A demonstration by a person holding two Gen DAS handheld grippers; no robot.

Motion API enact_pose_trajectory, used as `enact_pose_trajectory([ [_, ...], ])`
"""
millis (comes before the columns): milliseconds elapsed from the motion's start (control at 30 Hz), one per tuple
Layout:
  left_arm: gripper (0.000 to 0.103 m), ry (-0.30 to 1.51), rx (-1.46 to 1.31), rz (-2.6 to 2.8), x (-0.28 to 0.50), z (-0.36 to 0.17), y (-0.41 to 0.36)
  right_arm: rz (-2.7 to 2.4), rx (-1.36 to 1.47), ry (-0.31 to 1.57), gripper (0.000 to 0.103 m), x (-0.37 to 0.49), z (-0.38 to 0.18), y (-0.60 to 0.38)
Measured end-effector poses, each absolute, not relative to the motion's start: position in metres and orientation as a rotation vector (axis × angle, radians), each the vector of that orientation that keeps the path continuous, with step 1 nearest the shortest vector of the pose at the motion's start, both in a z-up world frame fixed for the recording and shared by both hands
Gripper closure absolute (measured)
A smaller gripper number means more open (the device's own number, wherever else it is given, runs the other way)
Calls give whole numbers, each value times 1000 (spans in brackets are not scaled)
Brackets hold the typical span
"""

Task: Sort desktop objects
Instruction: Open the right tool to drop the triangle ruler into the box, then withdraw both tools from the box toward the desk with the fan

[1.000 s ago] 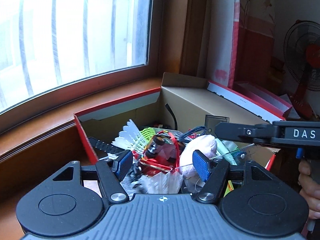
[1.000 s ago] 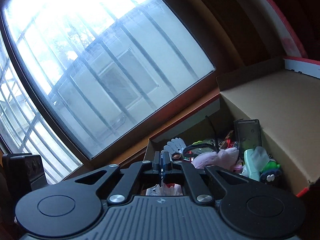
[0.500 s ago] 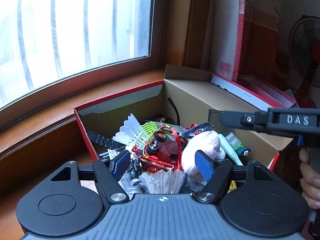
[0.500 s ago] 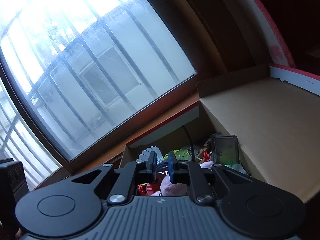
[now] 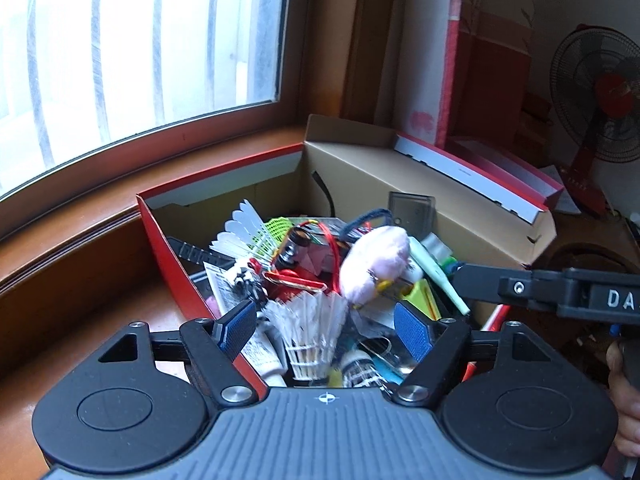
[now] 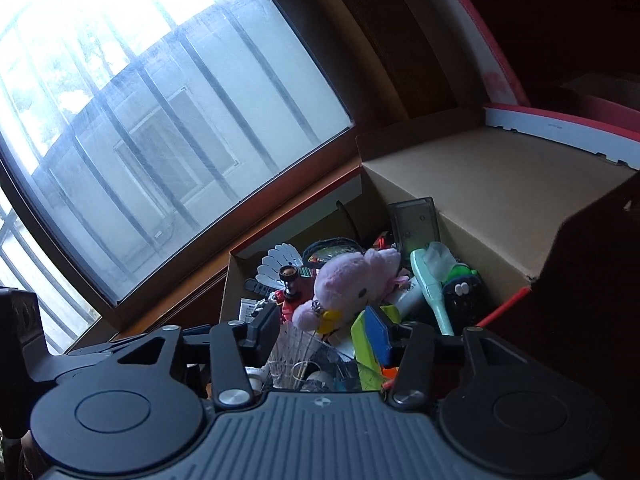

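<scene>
Currently, both grippers are held with jaws spread above the open cardboard box [image 5: 420, 184].
Nothing is pinched by the left gripper [image 5: 324, 326] or the right gripper [image 6: 326, 330]. A pink plush toy [image 5: 374, 262] is seen atop the clutter in the box, a white shuttlecock [image 5: 316, 332] just before it, a window [image 5: 132, 48] behind the box.

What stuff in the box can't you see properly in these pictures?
- Bottom of the box: both views, buried under the pile of things.
- Near end of the white shuttlecock: left view, hidden behind the left tool; right view, behind the right tool.
- Writing on the leaflet: left view, too small and blurred.
- Hand: left view, cut off by the right edge.
</scene>
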State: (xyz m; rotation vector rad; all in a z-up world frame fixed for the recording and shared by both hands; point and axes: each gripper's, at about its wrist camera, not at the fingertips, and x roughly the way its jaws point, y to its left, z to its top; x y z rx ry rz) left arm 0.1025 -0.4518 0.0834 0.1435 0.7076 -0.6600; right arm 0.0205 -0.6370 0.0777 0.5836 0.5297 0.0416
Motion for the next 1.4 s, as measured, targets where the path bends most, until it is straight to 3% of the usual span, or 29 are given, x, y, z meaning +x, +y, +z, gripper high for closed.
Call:
enact_pose_trajectory([
  [633, 21, 686, 175, -691, 68, 84, -433, -12, 538, 498, 34, -28, 80, -609],
  [1067, 20, 694, 160, -650, 59, 77, -404, 45, 429, 503, 31, -27, 77, -568],
  [1400, 19, 642, 165, -612, 42, 96, -437, 88, 414, 432, 31, -39, 84, -603],
])
